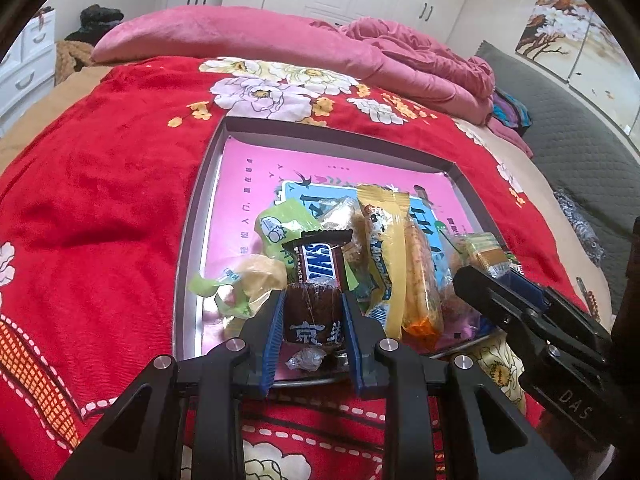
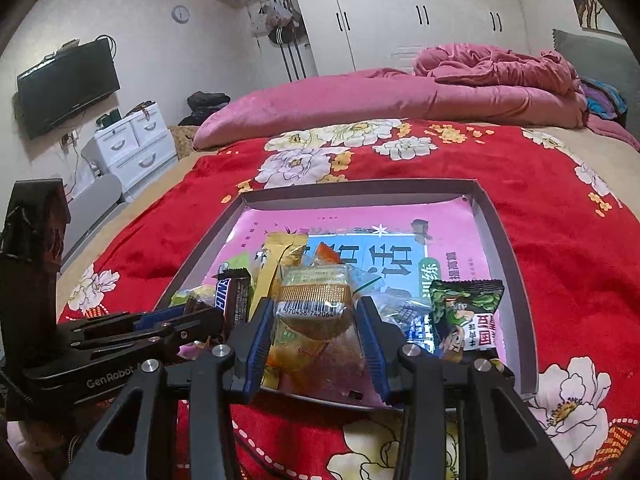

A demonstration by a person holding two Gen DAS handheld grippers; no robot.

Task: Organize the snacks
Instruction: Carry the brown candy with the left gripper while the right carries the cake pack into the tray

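Left tool (image 1: 312,320): I had it pinching a dark brown snack (image 1: 311,316) with white characters, both blue pads pressed to its sides, over the near edge of the tray (image 1: 192,216).
Right tool (image 2: 314,320): I had it pinching a clear-wrapped cake (image 2: 314,300) with a gold band and barcode, pads tight on either side.
Snacks: the rest lay heaped in the near half of the tray: a Snickers (image 1: 320,262) just behind my brown snack, a long yellow pack (image 1: 384,248) beside it, green wrappers (image 1: 280,232) to the left, a green-and-black pack (image 2: 468,316) at the right.
Tray: it sat on the red bed cover (image 1: 100,200), its far half bare.
Crowding: my two tools hung close together over one pile; I judged that any sideways move could knock one into the other.
Slip risk: glossy wrappers crumple, so either snack could slide out, mostly the cake, held by its soft film.
Snag risk: the Snickers touched my brown snack; lifting might drag it or tip the pile.
Soft base: the bed gives, so a push down could tilt the tray.
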